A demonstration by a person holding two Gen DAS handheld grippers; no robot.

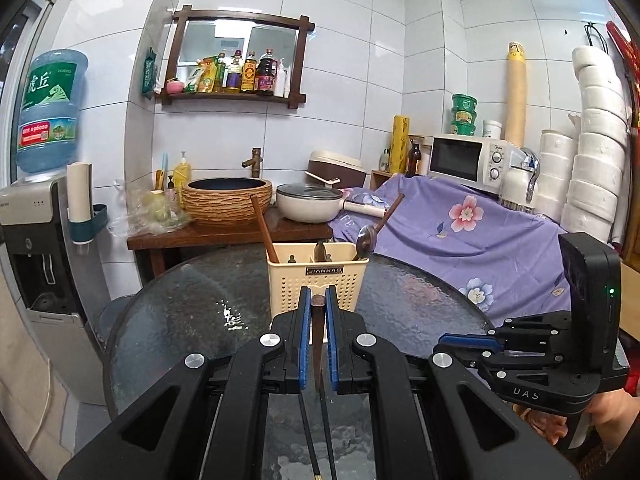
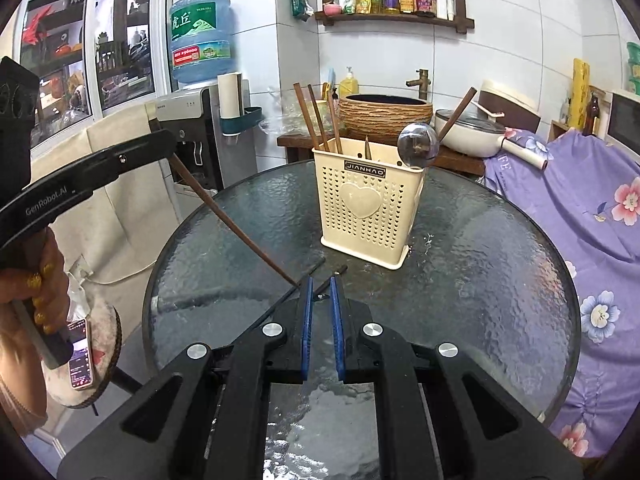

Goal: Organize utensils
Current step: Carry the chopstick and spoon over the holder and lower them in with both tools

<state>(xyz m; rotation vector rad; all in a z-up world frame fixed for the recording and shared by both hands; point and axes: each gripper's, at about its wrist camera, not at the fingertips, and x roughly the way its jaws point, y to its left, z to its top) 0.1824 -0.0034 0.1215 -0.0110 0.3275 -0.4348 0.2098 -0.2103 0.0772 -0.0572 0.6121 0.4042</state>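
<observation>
Left tongs (image 1: pixel 318 300) clamp a brown chopstick (image 1: pixel 318 344) raised over the worktop (image 1: pixel 180 308), right tongs (image 2: pixel 320 286) pinch a black chopstick (image 2: pixel 292 294); transfer step, next aim tips into caddy (image 2: pixel 370 208) compartment.

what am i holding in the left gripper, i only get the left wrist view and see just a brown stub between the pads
observer: A long brown chopstick. In the right wrist view it slopes down from the left gripper to end just by the right gripper.
operator: how many brown ones are in the holder's left end, i count one
observer: Three brown chopsticks stand together there in the cream holder.
operator: is the right gripper open, i only see its side
observer: It is shut. Thin black chopsticks cross at its tips, but I cannot tell whether it grips them.
</observation>
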